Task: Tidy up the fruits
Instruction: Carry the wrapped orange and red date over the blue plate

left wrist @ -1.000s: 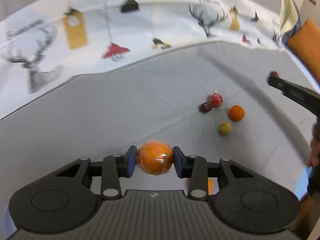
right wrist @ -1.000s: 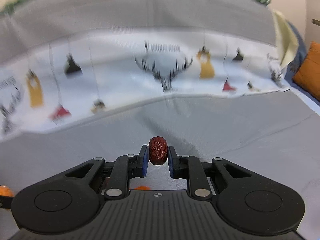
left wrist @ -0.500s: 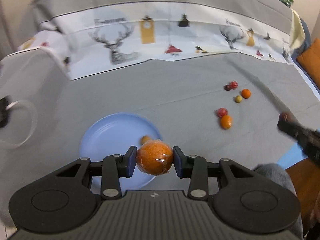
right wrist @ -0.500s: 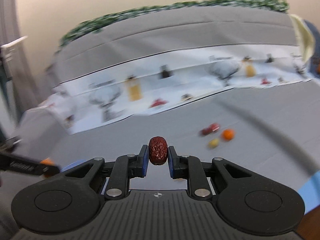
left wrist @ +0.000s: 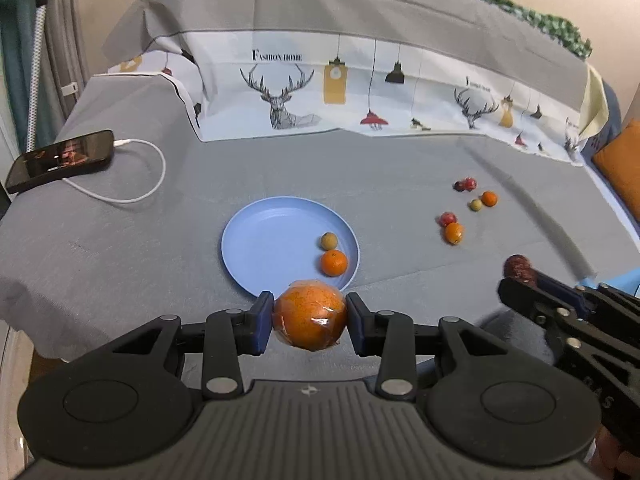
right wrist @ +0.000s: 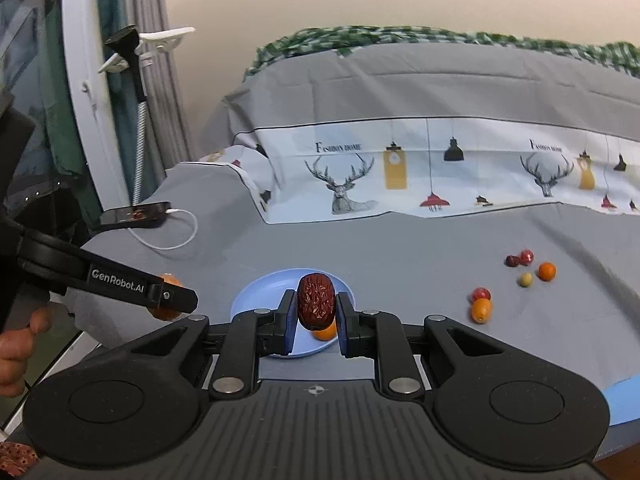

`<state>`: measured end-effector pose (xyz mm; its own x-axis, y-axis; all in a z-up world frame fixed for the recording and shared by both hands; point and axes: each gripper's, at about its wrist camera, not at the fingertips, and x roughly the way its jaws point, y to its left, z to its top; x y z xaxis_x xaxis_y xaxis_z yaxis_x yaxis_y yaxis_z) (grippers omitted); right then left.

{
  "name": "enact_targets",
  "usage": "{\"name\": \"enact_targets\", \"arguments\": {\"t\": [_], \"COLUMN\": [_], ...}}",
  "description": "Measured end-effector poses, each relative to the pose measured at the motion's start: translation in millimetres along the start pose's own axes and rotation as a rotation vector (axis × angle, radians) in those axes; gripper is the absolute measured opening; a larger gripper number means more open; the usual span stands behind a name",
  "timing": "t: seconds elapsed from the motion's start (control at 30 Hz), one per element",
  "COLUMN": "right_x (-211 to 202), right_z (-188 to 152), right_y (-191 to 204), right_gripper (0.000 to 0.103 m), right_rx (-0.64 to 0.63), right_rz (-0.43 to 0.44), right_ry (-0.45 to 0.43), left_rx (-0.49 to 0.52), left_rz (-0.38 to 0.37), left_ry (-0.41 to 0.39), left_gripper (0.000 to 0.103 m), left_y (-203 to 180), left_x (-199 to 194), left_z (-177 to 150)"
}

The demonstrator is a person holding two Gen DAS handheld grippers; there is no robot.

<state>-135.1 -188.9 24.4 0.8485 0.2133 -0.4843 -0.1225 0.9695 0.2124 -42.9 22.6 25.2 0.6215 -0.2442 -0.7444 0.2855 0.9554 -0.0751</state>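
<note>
Plate (left wrist: 256, 240) now nearer, two fruits inside.

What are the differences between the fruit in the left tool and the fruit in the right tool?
The wrapped orange in the left tool is round, bright orange and covered in clear film; the red date in the right tool is oval, dark red, wrinkled and unwrapped. The orange looks larger. Both are gripped between blue pads, near the blue plate.

The wrapped orange (left wrist: 310, 317) has glossy clear film over a rough peel. The red date (right wrist: 316, 301) looks wrinkled and shiny. The blue plate (left wrist: 272, 240) is smooth matt plastic, on a grey cloth sheet (left wrist: 360, 168).
</note>
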Motion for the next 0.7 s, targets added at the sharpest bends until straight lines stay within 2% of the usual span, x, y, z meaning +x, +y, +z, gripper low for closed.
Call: {"name": "enact_targets", "arguments": {"t": [0.33, 0.7], "right_x": [-7.3, -8.2], "right_z": [-1.4, -1.4], "right_y": [25.6, 29.5], "right_gripper": [0.021, 0.021], "right_rx": [-0.055, -0.073], "right_rz": [0.008, -0.001], "right_ry": [-0.009, -0.011], "left_rx": [-0.055, -0.074], "left_rz": [-0.020, -0.028], "left_ry": [-0.038, -0.056], "left_gripper": [0.043, 0.043], "left_y": [17.2, 21.8], "left_x": [-22.6, -25.8], "left_z": [-12.7, -15.6]}}
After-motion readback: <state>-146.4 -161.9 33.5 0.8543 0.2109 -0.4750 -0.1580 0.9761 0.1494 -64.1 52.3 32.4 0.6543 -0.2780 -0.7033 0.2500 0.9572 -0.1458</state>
